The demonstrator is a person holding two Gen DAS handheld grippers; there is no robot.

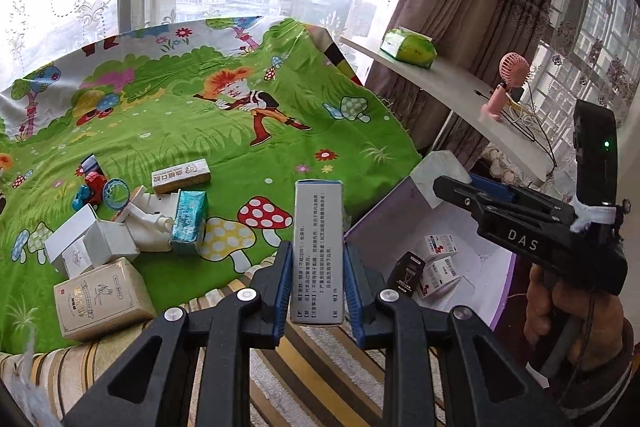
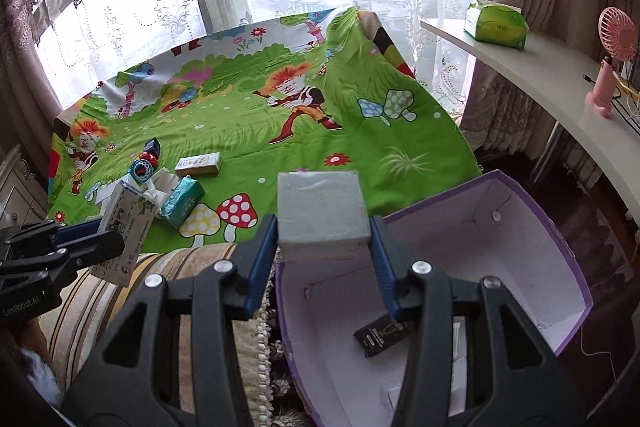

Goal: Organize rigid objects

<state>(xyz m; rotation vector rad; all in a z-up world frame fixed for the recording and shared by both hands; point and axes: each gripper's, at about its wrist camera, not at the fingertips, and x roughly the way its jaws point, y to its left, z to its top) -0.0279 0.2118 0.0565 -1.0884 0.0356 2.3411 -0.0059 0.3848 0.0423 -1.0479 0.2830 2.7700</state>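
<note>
Black two-finger left gripper (image 1: pixel 318 277) with blue pads, clamped on tall grey printed carton (image 1: pixel 319 251); right gripper (image 2: pixel 324 259) clamped on grey square box (image 2: pixel 322 213).

Both loads carried above purple-walled cardboard bin (image 2: pixel 560 227) beside green cartoon cloth (image 1: pixel 192 115). Mid-transfer, probably; next: lower inside, then release, clear of small black box (image 2: pixel 382 337).

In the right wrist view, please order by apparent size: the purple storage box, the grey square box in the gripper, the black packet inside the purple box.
1. Purple storage box, clearly largest.
2. Grey square box; being near the camera enlarges it.
3. Black packet, partly hidden behind the gripper.
</note>
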